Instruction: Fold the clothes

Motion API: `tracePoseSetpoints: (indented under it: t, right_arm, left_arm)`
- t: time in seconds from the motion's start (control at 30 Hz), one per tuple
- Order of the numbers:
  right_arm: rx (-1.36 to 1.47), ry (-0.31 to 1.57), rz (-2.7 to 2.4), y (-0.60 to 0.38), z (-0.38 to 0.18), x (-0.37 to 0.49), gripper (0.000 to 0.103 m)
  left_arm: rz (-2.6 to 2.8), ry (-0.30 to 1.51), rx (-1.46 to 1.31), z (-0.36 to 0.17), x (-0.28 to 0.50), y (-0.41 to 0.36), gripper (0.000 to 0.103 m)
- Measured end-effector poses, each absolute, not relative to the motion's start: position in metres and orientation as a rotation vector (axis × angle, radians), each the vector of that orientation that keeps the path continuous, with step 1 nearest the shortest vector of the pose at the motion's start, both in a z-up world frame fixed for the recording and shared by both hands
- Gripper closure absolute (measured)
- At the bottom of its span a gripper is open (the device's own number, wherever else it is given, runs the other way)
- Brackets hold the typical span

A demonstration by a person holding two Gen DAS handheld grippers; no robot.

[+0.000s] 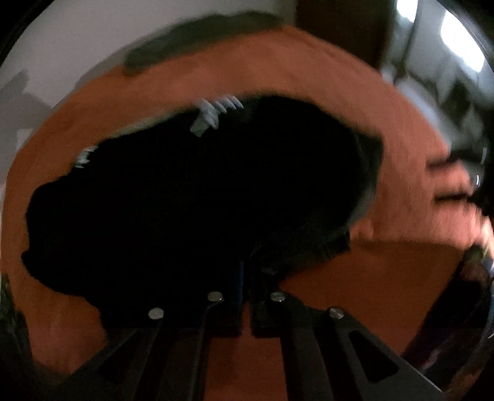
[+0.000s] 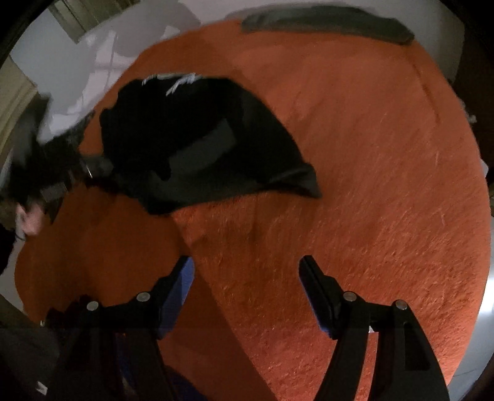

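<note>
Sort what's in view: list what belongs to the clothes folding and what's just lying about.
Part of the job:
black garment
left gripper, shut at the garment's edge
right gripper, open above the orange blanket

Lying about:
grey folded cloth at the blanket's far edge

garment [image 2: 197,145] on blanket [image 2: 355,200] | folded cloth [image 2: 327,23] at blanket's far edge

Ahead of your right gripper [image 2: 247,271] you have an orange, fuzzy-covered bed [image 2: 355,191]. A crumpled black garment [image 2: 197,138] lies on it, forward and to the left, and a folded dark grey piece [image 2: 327,24] rests at the far edge.
</note>
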State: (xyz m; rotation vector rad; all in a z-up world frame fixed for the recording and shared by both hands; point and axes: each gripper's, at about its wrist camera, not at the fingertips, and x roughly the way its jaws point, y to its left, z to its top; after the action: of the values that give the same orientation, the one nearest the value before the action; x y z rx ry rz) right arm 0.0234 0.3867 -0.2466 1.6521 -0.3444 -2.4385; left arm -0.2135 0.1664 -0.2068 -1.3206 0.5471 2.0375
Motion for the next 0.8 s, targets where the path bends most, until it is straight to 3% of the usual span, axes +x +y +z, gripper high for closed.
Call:
tracePoseSetpoints:
  t: [0.2,0.33,0.37,0.43,0.47,0.5,0.73,0.77,0.8]
  right_arm:
    - [1.523,-0.594,-2.308,0.366,-0.264,0.016,0.033]
    - [1.495,-0.989,-2.18,0.347,-0.306,-0.002,0.033]
    - [1.506,-1.058,-2.16,0.343,-0.314,-0.002,0.033]
    - [1.516,-1.096,-2.151,0.337,-0.32,0.003,0.033]
    - [1.512,-1.073,-2.164,0.335,-0.318,0.008,0.033]
    - [1.507,-1.036,-2.18,0.334,-0.315,0.013,0.033]
    - [1.507,-1.083,-2.191,0.352,-0.319,0.033,0.033]
    - [1.503,-1.1,-2.189,0.354,-0.32,0.035,0.033]
    - [1.503,-1.097,-2.192,0.354,-0.319,0.035,0.033]
  left_arm:
    - [2.066,0.429,-1.196,-0.162,-0.214,0.161,0.101]
    - [2.093,0.562,-1.224,-0.177,-0.22,0.178,0.099]
    - [2.075,0.601,-1.228,-0.183,-0.215,0.181,0.094]
    - [2.027,0.664,-1.234,-0.197,-0.203,0.184,0.065]
    - [1.996,0.69,-1.232,-0.205,-0.195,0.185,0.039]
    - [1.962,0.714,-1.228,-0.213,-0.186,0.184,0.028]
    - [1.869,0.913,-1.259,-0.271,-0.166,0.194,0.027]
    - [1.861,0.924,-1.254,-0.273,-0.165,0.195,0.029]
    - [1.861,0.935,-1.24,-0.275,-0.165,0.196,0.043]
